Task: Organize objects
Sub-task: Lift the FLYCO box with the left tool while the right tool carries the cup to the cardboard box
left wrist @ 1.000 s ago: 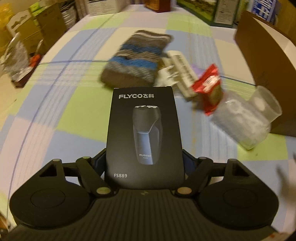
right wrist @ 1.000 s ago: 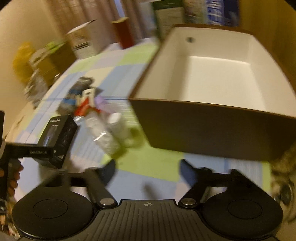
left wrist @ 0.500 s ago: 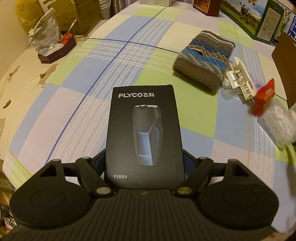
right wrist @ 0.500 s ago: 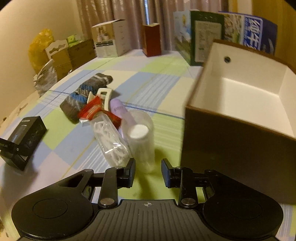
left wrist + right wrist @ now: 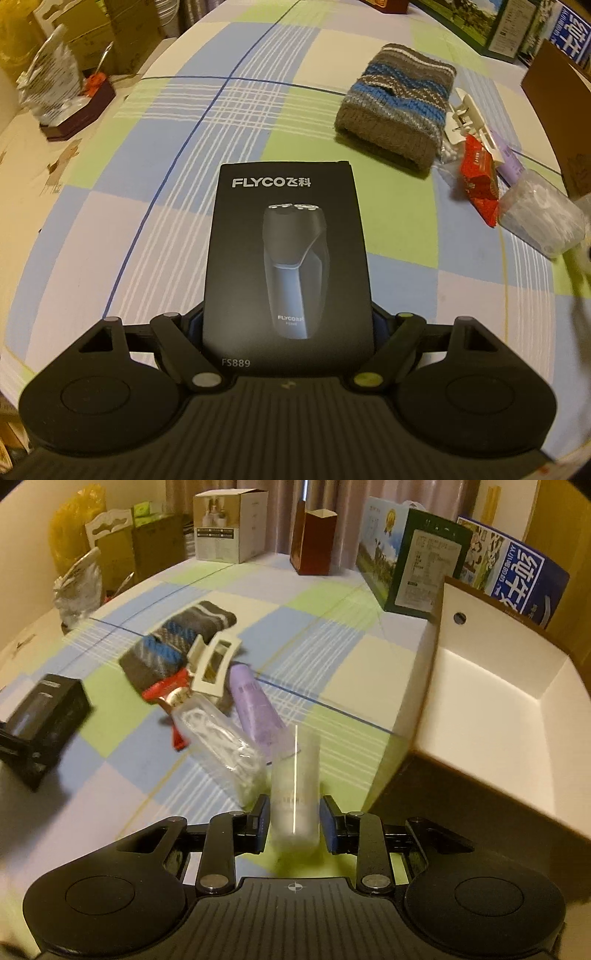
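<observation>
Left wrist: left tool (image 5: 288, 325) clamps shaver box (image 5: 287, 258) above desk (image 5: 147, 206) | right tool (image 5: 294, 821) flanks frosted cup (image 5: 295, 794), contact unclear | open box (image 5: 498, 701) at right empty | sock (image 5: 177, 646), clip (image 5: 212, 664), purple tube (image 5: 255, 709) remain | progress: barely begun

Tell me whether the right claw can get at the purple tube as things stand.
Probably not yet. The right claw has a frosted bottle between its fingers, and that bottle stands directly before the purple tube. A clear packet lies against the tube's left side. Its right side looks free.
</observation>
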Action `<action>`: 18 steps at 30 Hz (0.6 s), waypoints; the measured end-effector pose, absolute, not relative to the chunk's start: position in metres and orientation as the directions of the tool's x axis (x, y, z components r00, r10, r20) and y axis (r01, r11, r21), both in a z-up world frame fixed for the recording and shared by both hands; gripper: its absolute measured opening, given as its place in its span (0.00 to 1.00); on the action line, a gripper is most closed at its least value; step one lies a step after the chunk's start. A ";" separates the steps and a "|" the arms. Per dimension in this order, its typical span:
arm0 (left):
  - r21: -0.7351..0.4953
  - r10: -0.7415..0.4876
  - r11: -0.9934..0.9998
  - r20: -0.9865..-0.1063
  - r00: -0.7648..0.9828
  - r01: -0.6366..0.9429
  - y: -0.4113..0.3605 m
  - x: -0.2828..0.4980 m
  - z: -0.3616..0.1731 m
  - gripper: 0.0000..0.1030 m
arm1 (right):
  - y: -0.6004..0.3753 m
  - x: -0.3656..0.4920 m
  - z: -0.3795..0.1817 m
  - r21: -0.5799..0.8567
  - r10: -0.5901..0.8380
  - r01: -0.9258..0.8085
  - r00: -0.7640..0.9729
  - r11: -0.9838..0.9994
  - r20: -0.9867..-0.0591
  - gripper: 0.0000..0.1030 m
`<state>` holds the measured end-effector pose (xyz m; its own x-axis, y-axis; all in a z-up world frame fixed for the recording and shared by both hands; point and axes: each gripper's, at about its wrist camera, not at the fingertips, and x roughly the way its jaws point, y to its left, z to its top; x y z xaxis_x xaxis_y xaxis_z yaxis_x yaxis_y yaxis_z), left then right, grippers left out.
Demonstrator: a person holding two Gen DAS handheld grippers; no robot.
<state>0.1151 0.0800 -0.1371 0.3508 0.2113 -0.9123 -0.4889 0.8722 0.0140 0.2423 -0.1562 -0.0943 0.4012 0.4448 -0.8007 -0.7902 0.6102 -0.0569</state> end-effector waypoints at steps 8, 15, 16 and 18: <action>0.004 0.187 0.898 -0.908 0.375 -0.440 0.085 0.118 -0.138 0.75 | -0.161 0.222 -0.096 -0.086 0.405 -0.766 0.427 0.637 -0.809 0.59; -0.006 0.172 0.905 -0.909 0.380 -0.425 0.088 0.118 -0.137 0.76 | -0.179 0.214 -0.118 -0.017 0.458 -0.718 0.462 0.696 -0.760 0.58; -0.007 0.171 0.905 -0.909 0.379 -0.425 0.088 0.119 -0.137 0.76 | -0.178 0.212 -0.121 -0.022 0.464 -0.720 0.470 0.693 -0.751 0.57; -0.007 0.169 0.906 -0.910 0.378 -0.424 0.089 0.120 -0.137 0.76 | -0.176 0.209 -0.127 -0.022 0.479 -0.725 0.478 0.688 -0.737 0.52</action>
